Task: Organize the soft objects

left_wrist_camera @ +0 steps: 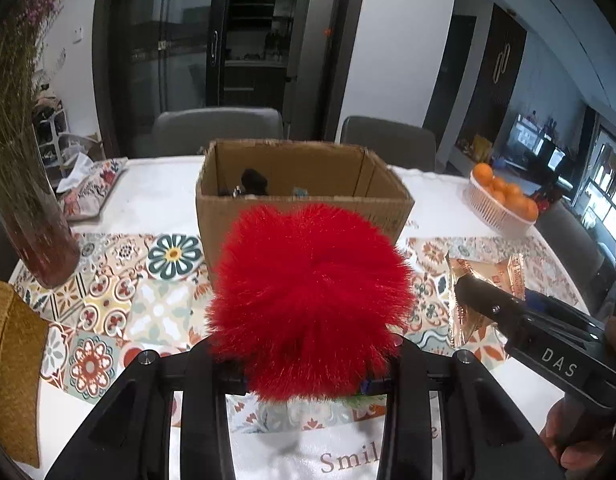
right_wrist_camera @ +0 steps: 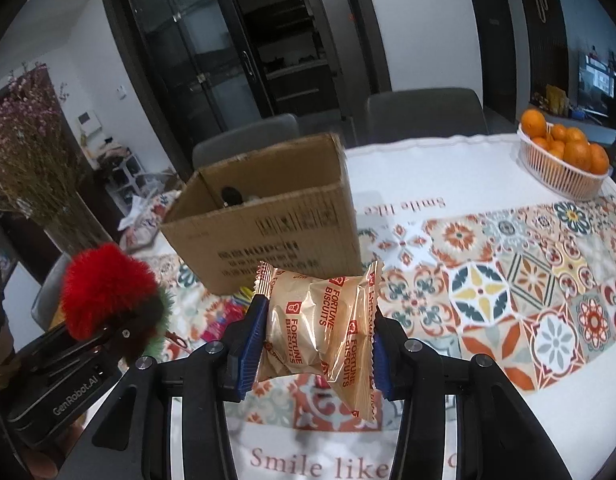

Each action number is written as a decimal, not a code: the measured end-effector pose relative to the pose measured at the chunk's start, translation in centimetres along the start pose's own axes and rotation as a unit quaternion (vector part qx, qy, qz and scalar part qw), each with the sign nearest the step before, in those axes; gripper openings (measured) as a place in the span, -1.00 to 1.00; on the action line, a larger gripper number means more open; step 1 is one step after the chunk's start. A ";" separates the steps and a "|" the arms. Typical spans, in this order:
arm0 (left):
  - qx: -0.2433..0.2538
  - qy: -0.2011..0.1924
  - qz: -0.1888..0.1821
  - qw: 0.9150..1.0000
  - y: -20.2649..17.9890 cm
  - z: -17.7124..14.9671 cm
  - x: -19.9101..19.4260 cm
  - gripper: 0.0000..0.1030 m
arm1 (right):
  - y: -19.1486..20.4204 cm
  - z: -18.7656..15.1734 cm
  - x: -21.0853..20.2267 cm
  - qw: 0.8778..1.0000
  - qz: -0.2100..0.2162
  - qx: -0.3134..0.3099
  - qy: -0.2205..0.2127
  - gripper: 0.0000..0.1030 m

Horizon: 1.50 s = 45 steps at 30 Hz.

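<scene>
The open cardboard box [left_wrist_camera: 304, 184] stands on the bench [left_wrist_camera: 156, 196], and a dark object [left_wrist_camera: 254, 182] lies low against its far wall with other small things that are too hidden to name. A white basket [left_wrist_camera: 496, 210] off to the right holds oranges [left_wrist_camera: 504, 192]. The left claw [left_wrist_camera: 304, 376] is closed on a red fur pompom [left_wrist_camera: 310, 300], held above the patterned cloth just in front of the box. The right claw [right_wrist_camera: 314, 356] is pinched on a gold Fortune Biscuits packet [right_wrist_camera: 320, 332], its blue pads [right_wrist_camera: 250, 344] pressing both sides, also near the box front. Only the right wrist view shows dark and green fur under the pompom's red part, and the printing on the box side; only the left wrist view shows the vase [left_wrist_camera: 36, 236] of dried stems beside the box.
</scene>
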State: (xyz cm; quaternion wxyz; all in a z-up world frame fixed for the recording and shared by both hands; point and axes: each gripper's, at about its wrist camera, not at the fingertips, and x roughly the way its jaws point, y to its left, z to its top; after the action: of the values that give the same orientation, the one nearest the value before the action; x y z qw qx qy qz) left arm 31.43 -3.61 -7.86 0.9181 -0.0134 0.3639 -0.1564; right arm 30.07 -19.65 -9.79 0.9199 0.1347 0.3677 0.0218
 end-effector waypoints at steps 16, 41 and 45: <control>0.011 -0.064 0.006 0.998 -0.1 4.0 -2.4 -0.30 | 1.5 3.7 -1.7 0.998 0.020 -0.016 -0.061 -0.10; 0.027 -0.095 0.031 0.995 0.8 10.5 1.0 -0.30 | 3.6 10.7 0.9 0.993 0.019 -0.046 -0.103 -0.10; 0.028 -0.093 0.034 0.995 1.1 11.4 2.0 -0.30 | 4.4 11.7 1.5 0.992 0.019 -0.061 -0.106 -0.09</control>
State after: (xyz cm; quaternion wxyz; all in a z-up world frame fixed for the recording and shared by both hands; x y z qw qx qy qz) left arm 40.77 -4.20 -0.91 0.9527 0.0103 0.2731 -0.1330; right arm 39.41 -17.97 -1.51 0.9597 0.0874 0.2630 0.0472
